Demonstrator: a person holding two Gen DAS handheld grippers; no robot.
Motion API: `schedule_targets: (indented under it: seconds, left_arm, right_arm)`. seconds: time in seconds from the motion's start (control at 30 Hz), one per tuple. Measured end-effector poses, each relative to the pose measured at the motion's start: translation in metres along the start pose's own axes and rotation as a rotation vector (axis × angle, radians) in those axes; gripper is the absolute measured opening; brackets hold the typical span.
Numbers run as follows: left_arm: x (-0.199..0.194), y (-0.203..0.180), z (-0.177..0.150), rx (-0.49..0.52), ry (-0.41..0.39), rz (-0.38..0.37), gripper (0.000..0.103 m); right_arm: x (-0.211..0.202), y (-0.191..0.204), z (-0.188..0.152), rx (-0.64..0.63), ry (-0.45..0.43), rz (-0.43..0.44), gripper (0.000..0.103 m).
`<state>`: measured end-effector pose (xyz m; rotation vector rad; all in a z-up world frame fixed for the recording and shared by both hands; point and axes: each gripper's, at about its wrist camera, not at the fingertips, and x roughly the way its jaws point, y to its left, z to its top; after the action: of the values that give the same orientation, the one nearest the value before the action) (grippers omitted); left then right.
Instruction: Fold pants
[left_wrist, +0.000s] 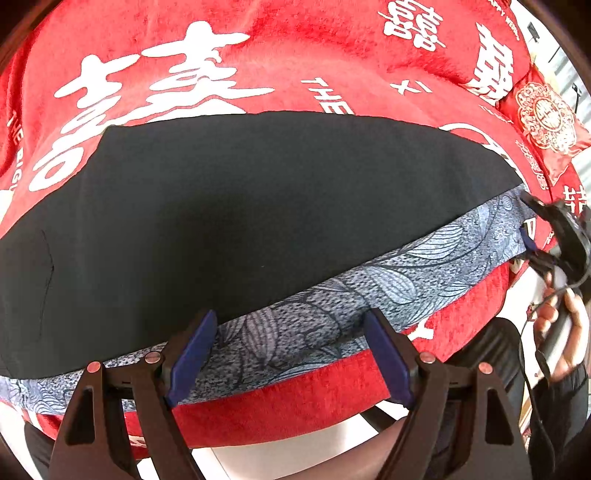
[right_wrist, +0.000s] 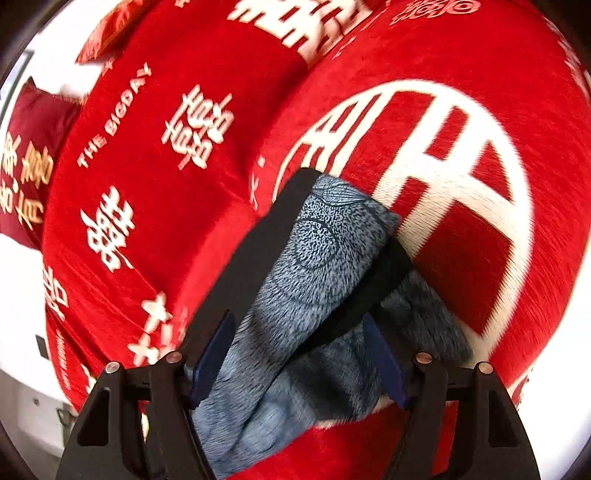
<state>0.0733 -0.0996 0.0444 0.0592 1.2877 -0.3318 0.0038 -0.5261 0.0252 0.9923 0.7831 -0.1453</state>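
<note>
Pants (left_wrist: 258, 206): black with a blue-grey patterned band, which I see spread flat on the red bedspread (left_wrist: 258, 66).
Patterned band (left_wrist: 332, 295): along the near edge of the pants, running between my left fingers.
Left gripper (left_wrist: 291, 354): I hold its jaws wide apart over the band, gripping nothing.
Right gripper (right_wrist: 299, 362): jaws apart; bunched patterned and black cloth lies between them, pads not pressing.
Cushion (left_wrist: 546, 122): red, at the far right.

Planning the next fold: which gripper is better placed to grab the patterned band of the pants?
Probably the right gripper: its open jaws already straddle the bunched end of the patterned band. The left gripper is open too, over the flat band, with nothing raised between its pads.
</note>
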Motion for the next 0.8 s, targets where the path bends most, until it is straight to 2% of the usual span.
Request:
schedule_targets:
  seconds: [0.07, 0.17, 0.37, 0.43, 0.5, 0.53, 0.6, 0.63, 0.67, 0.7, 0.73, 0.77, 0.8]
  left_arm:
    - [0.0, -0.005, 0.001, 0.01, 0.002, -0.002, 0.084]
    - [0.0, -0.01, 0.003, 0.019, 0.005, -0.002, 0.084]
    - [-0.012, -0.011, 0.003, 0.015, 0.0, -0.055, 0.084]
    - [-0.015, -0.014, 0.002, 0.036, -0.013, -0.058, 0.084]
    - [-0.01, -0.016, 0.003, 0.041, -0.001, -0.054, 0.084]
    - [-0.004, -0.015, 0.003, 0.037, 0.018, -0.059, 0.084]
    - [0.003, -0.014, 0.003, 0.03, 0.038, -0.047, 0.084]
    - [0.004, -0.014, 0.002, 0.038, 0.035, -0.032, 0.084]
    - [0.004, -0.014, 0.001, 0.046, 0.029, -0.027, 0.084]
    - [0.003, -0.014, 0.001, 0.049, 0.027, -0.027, 0.084]
    - [0.003, -0.015, 0.001, 0.048, 0.027, -0.026, 0.084]
    - [0.004, -0.015, 0.001, 0.044, 0.027, -0.025, 0.084]
    - [0.005, -0.015, 0.002, 0.039, 0.026, -0.025, 0.084]
  right_arm:
    - [0.015, 0.013, 0.005, -0.073, 0.042, -0.006, 0.007]
    - [0.014, 0.035, 0.008, -0.135, 0.051, -0.061, 0.007]
    - [-0.071, 0.091, 0.0, -0.306, -0.077, -0.072, 0.007]
    - [-0.082, 0.097, -0.008, -0.337, -0.082, -0.108, 0.007]
    - [-0.068, 0.083, -0.012, -0.344, -0.043, -0.19, 0.007]
    - [-0.05, 0.065, -0.014, -0.319, 0.017, -0.232, 0.007]
    - [-0.024, 0.034, -0.018, -0.235, 0.127, -0.26, 0.008]
    - [-0.021, 0.023, -0.02, -0.195, 0.143, -0.236, 0.02]
    - [-0.027, 0.017, -0.021, -0.162, 0.129, -0.22, 0.043]
    - [-0.038, 0.013, -0.023, -0.13, 0.095, -0.211, 0.062]
    - [-0.051, 0.009, -0.025, -0.1, 0.051, -0.194, 0.094]
    - [-0.068, 0.004, -0.027, -0.061, -0.014, -0.163, 0.098]
    - [-0.075, 0.002, -0.028, -0.035, -0.038, -0.134, 0.098]
